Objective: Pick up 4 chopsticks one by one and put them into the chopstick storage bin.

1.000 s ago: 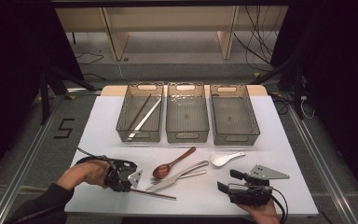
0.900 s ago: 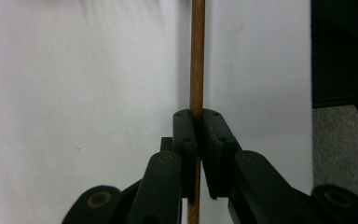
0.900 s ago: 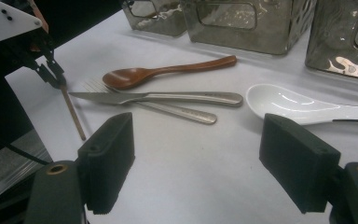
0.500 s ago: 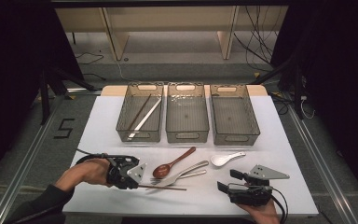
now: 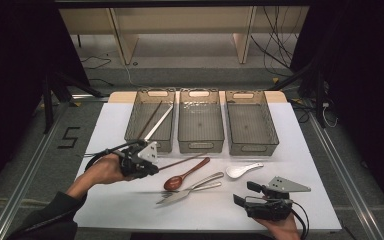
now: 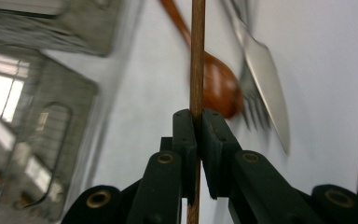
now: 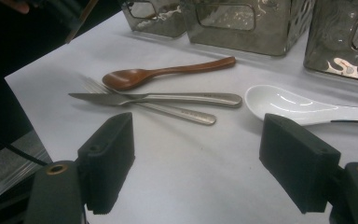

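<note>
Overhead forward-down (both claw-cams table-level)

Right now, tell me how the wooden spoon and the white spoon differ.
The wooden spoon is reddish brown with a long slim handle; the white spoon is glossy, with a short broad handle and a deep bowl. The wooden spoon lies beside the fork and knife; the white spoon lies apart. Both rest on the table.

"What do you count from your end?"

"I see three bins (image 5: pixel 200 122), two spoons (image 5: pixel 186 174), one fork (image 5: pixel 180 191), one knife (image 5: pixel 192 192), and three chopsticks (image 5: pixel 180 162)."
</note>
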Demonstrator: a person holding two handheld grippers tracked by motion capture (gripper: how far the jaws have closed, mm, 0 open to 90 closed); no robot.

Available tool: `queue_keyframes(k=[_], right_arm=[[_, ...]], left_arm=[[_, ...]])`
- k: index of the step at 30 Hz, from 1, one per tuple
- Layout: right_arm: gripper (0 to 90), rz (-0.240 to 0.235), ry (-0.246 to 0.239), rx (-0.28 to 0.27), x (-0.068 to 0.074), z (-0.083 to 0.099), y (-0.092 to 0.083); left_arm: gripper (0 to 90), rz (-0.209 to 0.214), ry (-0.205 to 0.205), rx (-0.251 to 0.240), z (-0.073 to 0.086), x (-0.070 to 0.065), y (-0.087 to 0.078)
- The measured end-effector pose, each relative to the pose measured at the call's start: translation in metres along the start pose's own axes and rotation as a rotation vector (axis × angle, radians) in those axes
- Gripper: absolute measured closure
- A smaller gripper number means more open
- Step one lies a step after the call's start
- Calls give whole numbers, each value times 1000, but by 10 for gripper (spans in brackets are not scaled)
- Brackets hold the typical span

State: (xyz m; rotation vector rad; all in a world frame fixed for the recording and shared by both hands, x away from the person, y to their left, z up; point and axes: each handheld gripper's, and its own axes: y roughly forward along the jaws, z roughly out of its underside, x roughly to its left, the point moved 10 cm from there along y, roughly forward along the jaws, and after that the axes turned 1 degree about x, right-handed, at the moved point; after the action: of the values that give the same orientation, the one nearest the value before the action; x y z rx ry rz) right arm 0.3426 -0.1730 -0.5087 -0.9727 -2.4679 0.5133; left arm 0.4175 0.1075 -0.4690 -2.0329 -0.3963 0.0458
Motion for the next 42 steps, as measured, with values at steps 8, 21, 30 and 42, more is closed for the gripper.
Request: queue_keyframes(k=[8, 21, 30, 42], right_arm=[[271, 1, -2, -1, 0, 0, 0], [271, -1, -3, -4, 0, -1, -1], [271, -3, -3, -3, 0, 0, -1], [270, -6, -3, -3, 0, 0, -1]], left_arm=[[842, -71, -215, -75, -16, 42, -7], [841, -136, -414, -129, -27, 89, -8], [841, -189, -484, -152, -32, 124, -15], [841, -289, -585, -162, -17, 171, 1]])
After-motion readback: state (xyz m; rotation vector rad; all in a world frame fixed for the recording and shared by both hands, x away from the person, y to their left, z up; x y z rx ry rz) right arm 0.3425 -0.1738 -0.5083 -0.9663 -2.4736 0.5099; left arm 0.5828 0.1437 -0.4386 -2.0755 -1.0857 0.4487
